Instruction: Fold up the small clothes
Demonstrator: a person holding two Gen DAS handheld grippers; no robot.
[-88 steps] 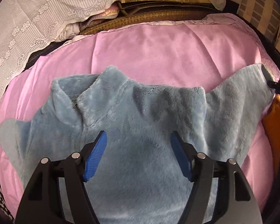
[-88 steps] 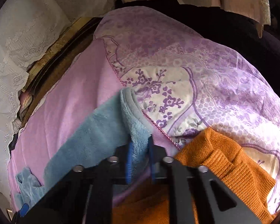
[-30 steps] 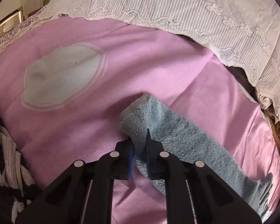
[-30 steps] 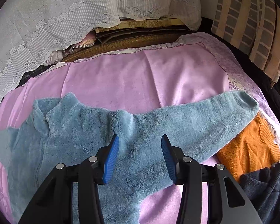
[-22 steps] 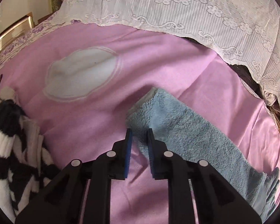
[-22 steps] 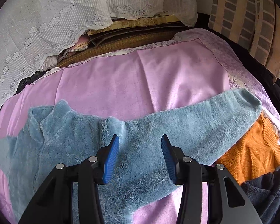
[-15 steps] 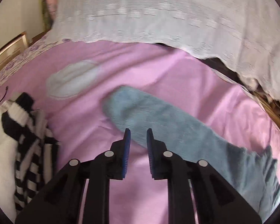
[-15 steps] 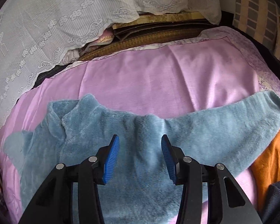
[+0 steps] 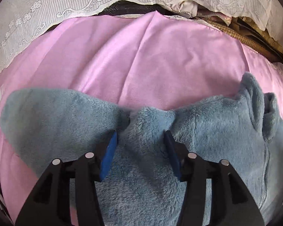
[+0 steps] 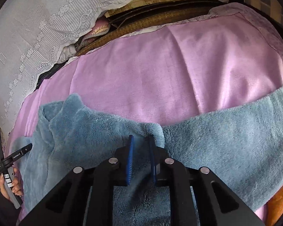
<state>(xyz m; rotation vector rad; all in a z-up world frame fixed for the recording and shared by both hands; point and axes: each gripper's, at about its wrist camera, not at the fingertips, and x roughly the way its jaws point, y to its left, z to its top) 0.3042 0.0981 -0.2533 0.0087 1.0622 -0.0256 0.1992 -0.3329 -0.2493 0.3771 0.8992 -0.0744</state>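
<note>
From the left wrist, the fluffy blue jacket (image 9: 207,131) lies spread out on the pink sheet (image 9: 141,60) of the bed. The left hand-held gripper (image 9: 140,141) hangs over the jacket's shoulder bump. Its jaws have just been opening and stand apart, with fluff between them but not pinched. White lace cloth (image 9: 47,9) lies at the back.

From the right wrist, the right hand-held gripper (image 10: 140,143) sits at the jacket's (image 10: 84,137) other shoulder. Its jaws have just been closing and stand narrow, with a fold of fluff between them. I cannot tell if they squeeze it. One sleeve (image 10: 235,135) stretches to the right.
</note>
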